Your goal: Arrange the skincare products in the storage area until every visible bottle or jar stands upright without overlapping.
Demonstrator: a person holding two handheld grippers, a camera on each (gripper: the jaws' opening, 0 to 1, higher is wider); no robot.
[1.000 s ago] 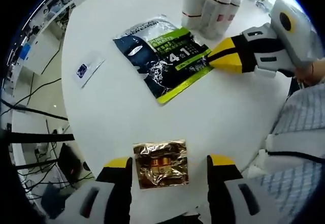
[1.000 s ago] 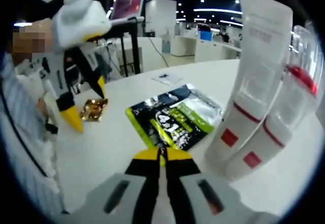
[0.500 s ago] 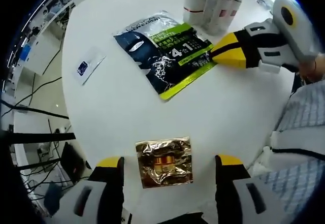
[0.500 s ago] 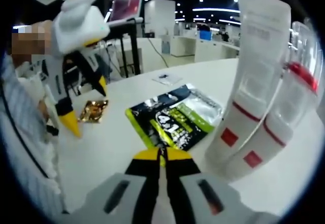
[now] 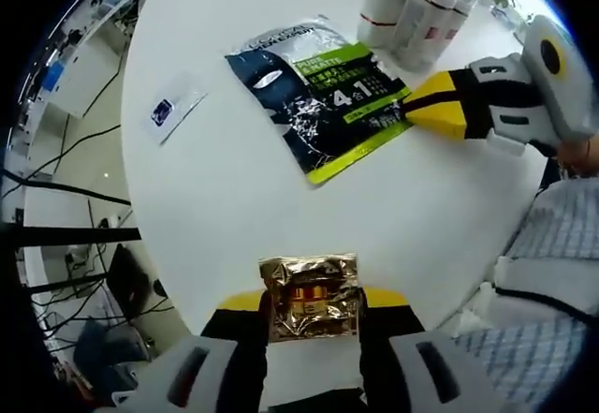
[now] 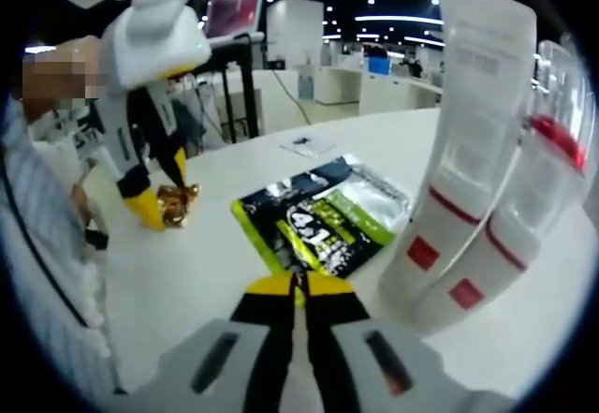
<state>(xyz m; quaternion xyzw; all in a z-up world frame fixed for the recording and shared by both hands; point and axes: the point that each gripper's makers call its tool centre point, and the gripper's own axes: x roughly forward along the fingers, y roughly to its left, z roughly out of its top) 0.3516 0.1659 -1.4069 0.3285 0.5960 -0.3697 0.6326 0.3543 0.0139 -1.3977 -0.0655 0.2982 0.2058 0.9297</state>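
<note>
Gold foil, crinkled and square, the small sachet [image 5: 310, 298] lies near the edge of the round white table [image 5: 225, 188], and the left gripper [image 5: 310, 302] has its yellow-tipped jaws pressed against the sachet's two sides. Beyond it lies a flat green-and-black printed pouch [image 5: 318, 97], with a small white card with a blue mark [image 5: 168, 113] well apart to its left. The right gripper [image 6: 299, 287] rests with its jaws together, tips at the pouch's near edge. Just beside the pouch stand a tall white tube with red bands [image 6: 463, 160] and clear red-capped bottles [image 6: 538, 198], upright and touching one another.
</note>
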